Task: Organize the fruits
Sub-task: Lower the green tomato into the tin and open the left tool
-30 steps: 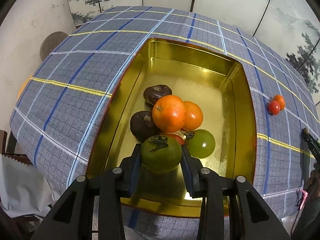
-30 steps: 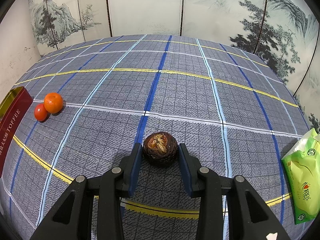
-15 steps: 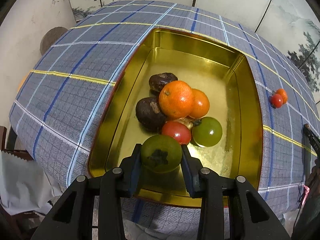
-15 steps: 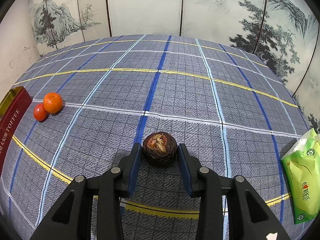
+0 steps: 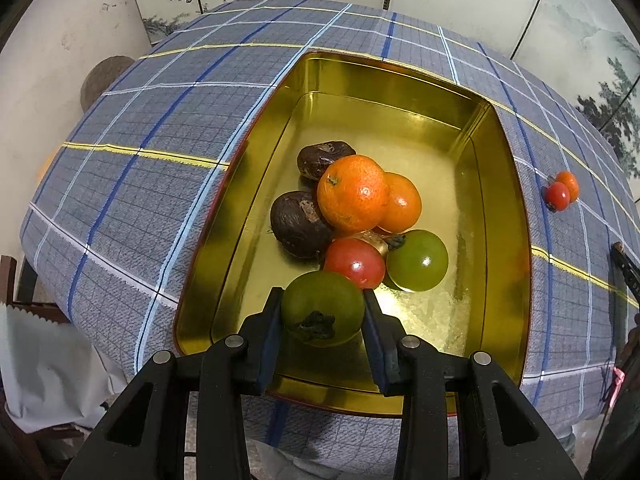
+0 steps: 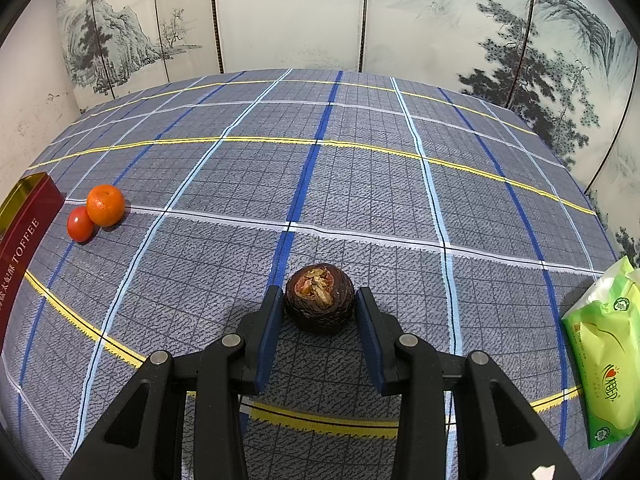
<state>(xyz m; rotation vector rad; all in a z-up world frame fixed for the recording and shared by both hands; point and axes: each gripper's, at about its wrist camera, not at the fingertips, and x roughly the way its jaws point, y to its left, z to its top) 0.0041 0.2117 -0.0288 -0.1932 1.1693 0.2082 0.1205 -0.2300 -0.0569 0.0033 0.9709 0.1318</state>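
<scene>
Left gripper (image 5: pixel 323 312) is clamped on a green tomato (image 5: pixel 322 307), held over the near end of the gold tin (image 5: pixel 516 200). Right gripper (image 6: pixel 319 312) pinches a dark brown fruit (image 6: pixel 319 297) resting on the checked surface (image 6: pixel 360 184), well right of that tin.

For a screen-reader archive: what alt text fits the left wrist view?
The left gripper clamps a round green tomato over a gold rectangular tin holding two oranges, two dark brown fruits, a red tomato and another green one, on a blue plaid tablecloth.
</scene>
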